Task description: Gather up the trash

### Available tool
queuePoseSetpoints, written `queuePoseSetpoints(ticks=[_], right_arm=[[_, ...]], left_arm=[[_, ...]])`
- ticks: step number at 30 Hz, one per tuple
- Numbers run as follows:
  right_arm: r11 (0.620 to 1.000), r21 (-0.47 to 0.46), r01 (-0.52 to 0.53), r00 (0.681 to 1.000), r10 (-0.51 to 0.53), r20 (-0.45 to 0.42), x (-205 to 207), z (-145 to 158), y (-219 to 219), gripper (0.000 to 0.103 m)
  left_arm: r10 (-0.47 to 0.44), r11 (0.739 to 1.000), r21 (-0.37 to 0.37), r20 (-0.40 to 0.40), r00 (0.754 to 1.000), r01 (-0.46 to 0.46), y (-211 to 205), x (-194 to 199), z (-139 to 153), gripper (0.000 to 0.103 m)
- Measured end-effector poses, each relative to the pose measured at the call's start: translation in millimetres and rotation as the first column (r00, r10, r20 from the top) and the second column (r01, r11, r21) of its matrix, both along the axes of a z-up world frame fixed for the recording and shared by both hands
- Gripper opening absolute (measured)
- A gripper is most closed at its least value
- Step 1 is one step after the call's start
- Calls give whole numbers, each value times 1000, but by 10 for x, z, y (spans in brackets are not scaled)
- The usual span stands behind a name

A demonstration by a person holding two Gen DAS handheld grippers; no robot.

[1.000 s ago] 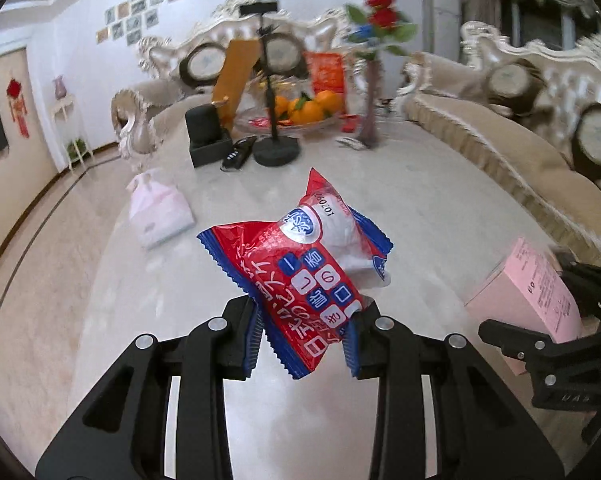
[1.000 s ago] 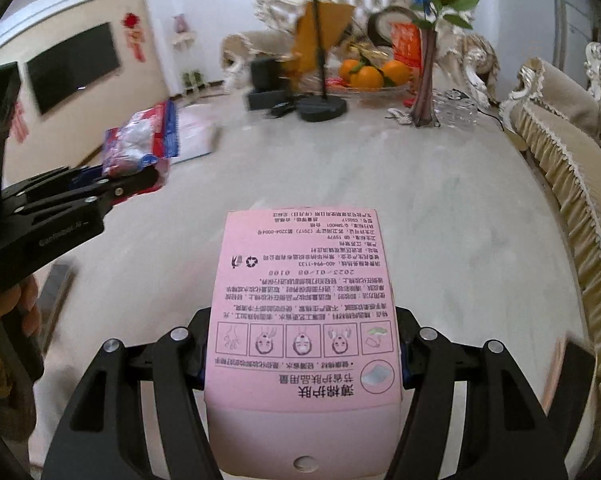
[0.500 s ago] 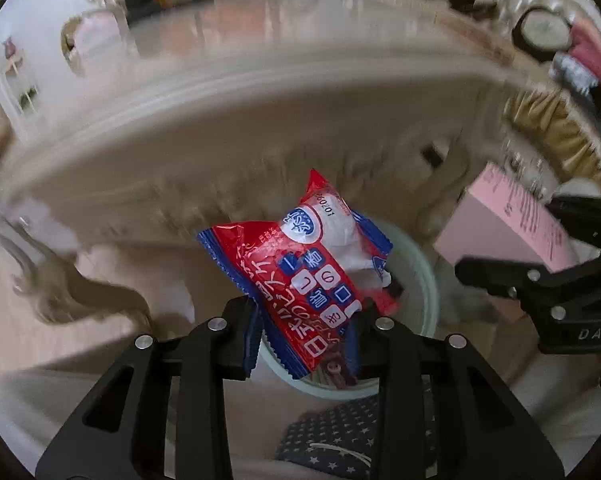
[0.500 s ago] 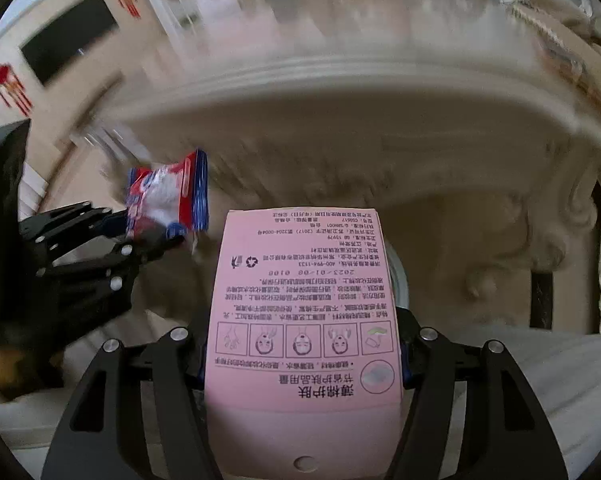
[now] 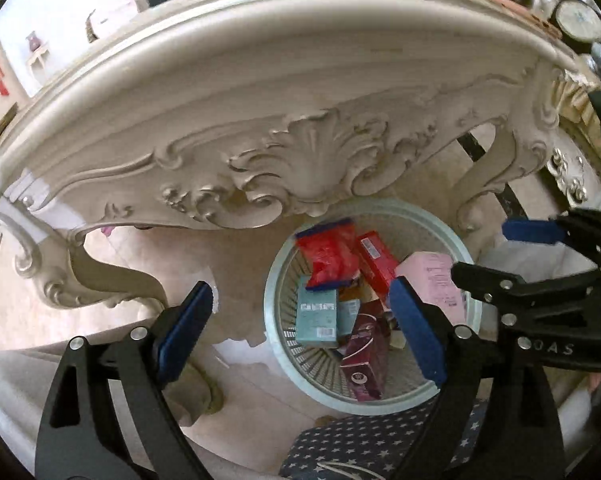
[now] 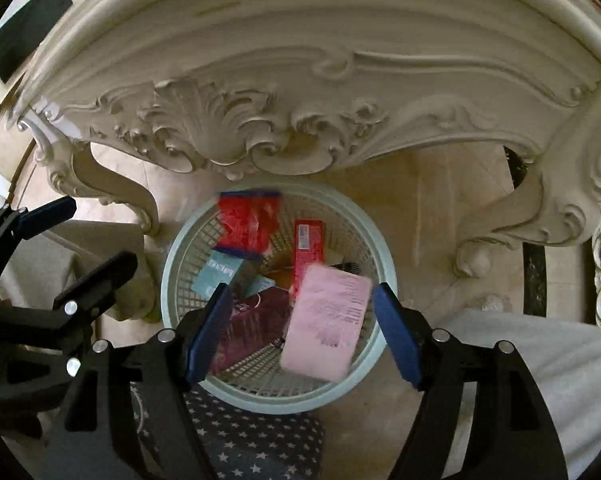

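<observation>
Pale green basket (image 6: 384, 264), on floor below carved table edge (image 6: 300, 80): contains red snack bag (image 6: 246, 224), pink pack (image 6: 326, 328), teal, red and maroon boxes. Right gripper (image 6: 300, 332): spread wide, empty, above pink pack. Left gripper (image 5: 300, 332): spread wide, empty, over basket's near rim. Left view alone shows tabletop clutter; right view a dark screen.

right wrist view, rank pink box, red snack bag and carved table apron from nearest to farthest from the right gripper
1. pink box, blurred, just beyond the open right gripper, over the basket's right side.
2. red snack bag, at the basket's far left.
3. carved table apron, beyond the basket, farthest.
</observation>
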State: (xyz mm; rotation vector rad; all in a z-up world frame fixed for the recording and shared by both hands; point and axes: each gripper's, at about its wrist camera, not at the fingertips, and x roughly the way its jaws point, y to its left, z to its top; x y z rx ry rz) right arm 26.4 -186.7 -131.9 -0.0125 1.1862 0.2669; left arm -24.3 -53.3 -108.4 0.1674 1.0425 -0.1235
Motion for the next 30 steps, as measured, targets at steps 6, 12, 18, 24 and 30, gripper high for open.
queuePoseSetpoints(ticks=[6,12,18,24,30], right_arm=[[1000,3,25,1000,-25,-8,-136,196,-7,69],[999,0,54,998,-54,34,-155,443,-42,80],[996,15,89,995,-90,45,-171,603,-89,80],[994,24,103,994,-103,41,-176,618,-105,80],[995,16,96,995,-96,38,-175,638,-96,80]], left_arm=[[53,998,-32,9,999,-53,80,0,224,88],[97,993,-71,46,994,-93,142,-3,489,88],[114,990,-86,75,991,-107,147,-32,672,88],[119,990,-90,102,988,-110,151,-60,800,88],[127,989,-88,107,986,-118,166,-64,840,88]])
